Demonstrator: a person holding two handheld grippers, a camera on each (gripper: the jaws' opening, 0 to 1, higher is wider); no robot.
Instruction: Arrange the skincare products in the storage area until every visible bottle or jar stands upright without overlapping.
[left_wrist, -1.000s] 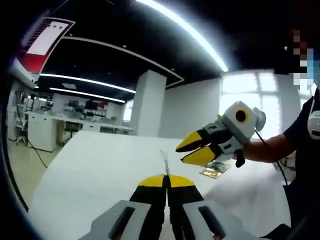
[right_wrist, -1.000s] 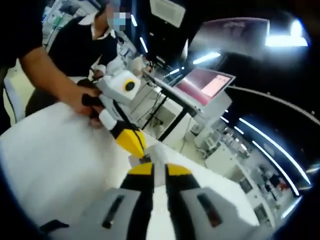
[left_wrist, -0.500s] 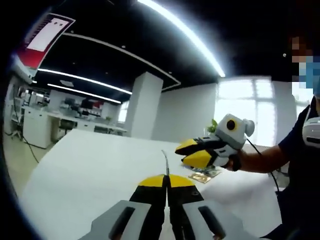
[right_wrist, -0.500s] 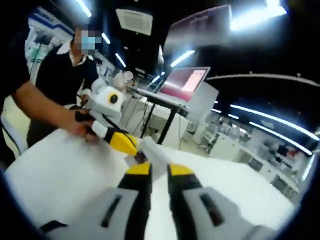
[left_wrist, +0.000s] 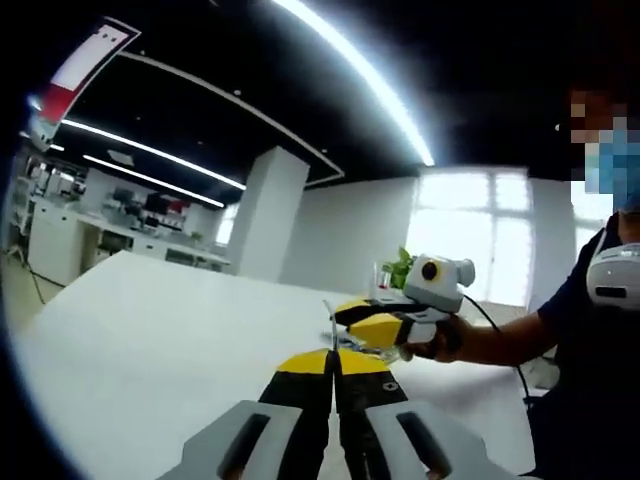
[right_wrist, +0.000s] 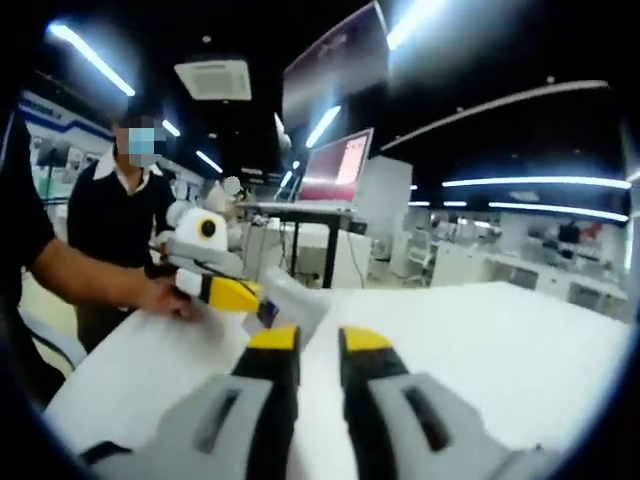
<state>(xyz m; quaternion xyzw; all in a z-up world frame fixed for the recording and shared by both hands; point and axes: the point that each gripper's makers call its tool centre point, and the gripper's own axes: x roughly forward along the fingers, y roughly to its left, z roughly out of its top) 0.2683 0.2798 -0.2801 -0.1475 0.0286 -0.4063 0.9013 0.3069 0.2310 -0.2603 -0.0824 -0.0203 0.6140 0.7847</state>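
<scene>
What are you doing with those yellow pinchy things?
A person holds a two-jaw gripper in each hand above a big white table. The left gripper is shut on something thin, seen edge-on. The right gripper has its jaws a little apart, with a pale sachet-like thing near them; whether it grips it is unclear. The two tips are close together. No bottles or jars can be made out.

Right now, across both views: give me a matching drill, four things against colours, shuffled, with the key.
Things:
1. table
2. plant
3. monitor screen
4. left gripper, its tips

Colours:
A. pinkish red
B. yellow
C. white
D. green

Pairs: 1-C, 2-D, 3-A, 4-B.
</scene>
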